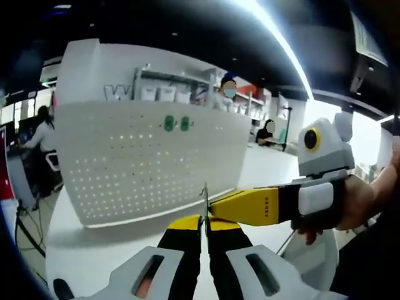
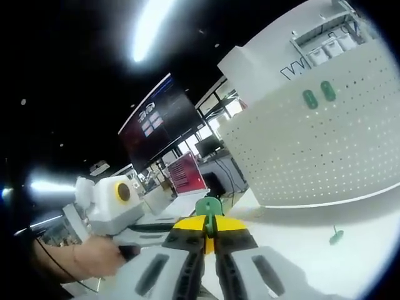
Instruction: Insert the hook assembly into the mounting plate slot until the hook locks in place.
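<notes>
1 white pegboard (image 1: 147, 159) stands upright on 1 white table (image 1: 81, 250) in a dim office with ceiling strip lights; 2 green hooks (image 1: 176, 123) sit high on it. 2 grippers: the left (image 1: 205, 220) pinches 1 thin metal hook (image 1: 205, 199), the right (image 2: 210, 230) pinches 1 green piece (image 2: 209, 206). 1 loose green hook (image 2: 336, 235) lies on the table below the board.

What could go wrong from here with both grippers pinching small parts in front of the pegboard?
1. The thin metal hook sits only at the tips of the left gripper; it could twist or slip out.
2. The right gripper holds the green piece well short of the pegboard, so alignment may drift.
3. A loose green hook on the table could get knocked.
</notes>
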Demonstrator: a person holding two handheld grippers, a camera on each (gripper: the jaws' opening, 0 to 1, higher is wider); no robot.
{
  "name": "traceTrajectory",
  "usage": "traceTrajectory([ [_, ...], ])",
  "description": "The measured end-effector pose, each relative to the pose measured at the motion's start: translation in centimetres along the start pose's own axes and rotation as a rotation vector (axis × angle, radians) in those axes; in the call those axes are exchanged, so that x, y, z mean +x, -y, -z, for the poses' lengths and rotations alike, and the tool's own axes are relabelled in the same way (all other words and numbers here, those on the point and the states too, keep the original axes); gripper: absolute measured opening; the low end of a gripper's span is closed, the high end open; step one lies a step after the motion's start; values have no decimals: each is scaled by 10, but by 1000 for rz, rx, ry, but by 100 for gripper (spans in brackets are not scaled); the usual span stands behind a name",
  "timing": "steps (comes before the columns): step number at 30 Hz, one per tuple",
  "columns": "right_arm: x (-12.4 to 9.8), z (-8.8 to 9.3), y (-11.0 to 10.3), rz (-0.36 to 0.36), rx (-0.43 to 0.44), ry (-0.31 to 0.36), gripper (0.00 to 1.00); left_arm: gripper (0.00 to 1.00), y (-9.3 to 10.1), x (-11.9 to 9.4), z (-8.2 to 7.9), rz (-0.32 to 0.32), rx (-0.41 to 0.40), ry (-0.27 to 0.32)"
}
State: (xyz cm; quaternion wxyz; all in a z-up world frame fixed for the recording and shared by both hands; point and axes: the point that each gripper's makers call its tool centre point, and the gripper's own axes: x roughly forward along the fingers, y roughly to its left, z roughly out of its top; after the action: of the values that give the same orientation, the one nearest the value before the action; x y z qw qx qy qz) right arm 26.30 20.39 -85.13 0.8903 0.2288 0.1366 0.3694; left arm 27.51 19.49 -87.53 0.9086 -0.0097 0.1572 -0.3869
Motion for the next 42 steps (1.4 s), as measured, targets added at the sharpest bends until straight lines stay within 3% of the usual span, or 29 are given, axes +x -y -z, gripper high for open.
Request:
traceTrajectory([
  [12,2,-5,-1,-8,-34,-11,1,11,4,-4,0,35,-28,21],
  [17,2,-11,-2,-11,-58,-4,1,27,6,-7,0,47,-53,43],
  [25,5,-26,-7,-23,-117,29,1,50,11,-7,-1,63,-26,65],
  [29,5,-28,-4,-17,-148,22,1,47,10,-9,-1,68,-34,63],
  [34,5,-31,3,2,-169,23,1,62,3,-12,-6,48,-47,94],
  [42,6,-32,17,39,-206,20,1,76,1,-11,-8,57,-86,127],
])
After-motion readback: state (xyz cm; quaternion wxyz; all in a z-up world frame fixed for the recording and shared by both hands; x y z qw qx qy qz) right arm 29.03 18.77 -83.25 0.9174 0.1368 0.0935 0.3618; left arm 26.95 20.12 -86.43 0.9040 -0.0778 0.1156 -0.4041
